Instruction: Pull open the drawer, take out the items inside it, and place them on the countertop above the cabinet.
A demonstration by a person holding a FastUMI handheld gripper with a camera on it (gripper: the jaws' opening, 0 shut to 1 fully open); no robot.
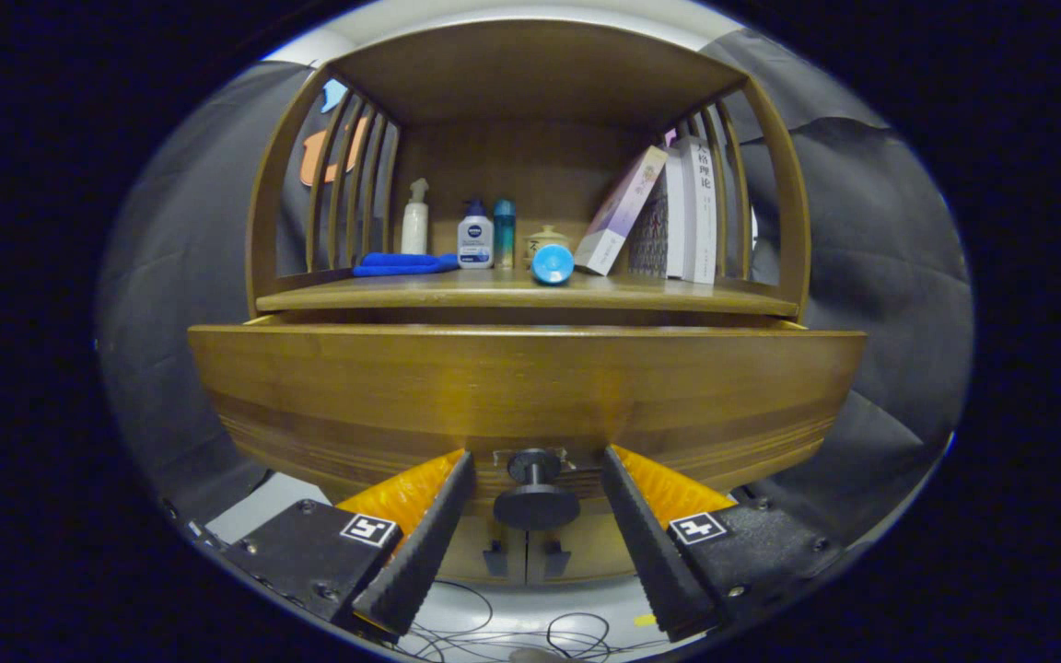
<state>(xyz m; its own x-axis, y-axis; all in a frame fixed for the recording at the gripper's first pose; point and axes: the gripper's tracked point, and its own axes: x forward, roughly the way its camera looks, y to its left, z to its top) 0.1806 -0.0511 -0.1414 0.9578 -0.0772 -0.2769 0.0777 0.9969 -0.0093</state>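
Drawer [530, 387] front fills the space just ahead of the gripper [535, 502], one single drawer, pulled out a little from the cabinet so that a dark gap shows behind its upper edge; what lies inside it cannot be seen from here. One round knob [535, 493] sticks out of the drawer front and sits between the two fingers. Both fingers stand spread wide, one on each side of the knob with clear space between each of them and it, so the claw grips nothing.

Beyond the drawer, above it, lies the countertop [457, 293], under a wooden shelf frame with slatted sides. On it stand three bottles: a white spray bottle [414, 219], a white pump bottle [475, 236] and a slim teal bottle [504, 232]. Beside them sit one folded blue cloth [402, 265], one small lidded jar [547, 237], and one blue cylinder [553, 264] lying on its side. Further right, one book leans [621, 212] against several upright books [689, 212].

Below the fingers, thin cables [512, 635] trail over the pale floor.
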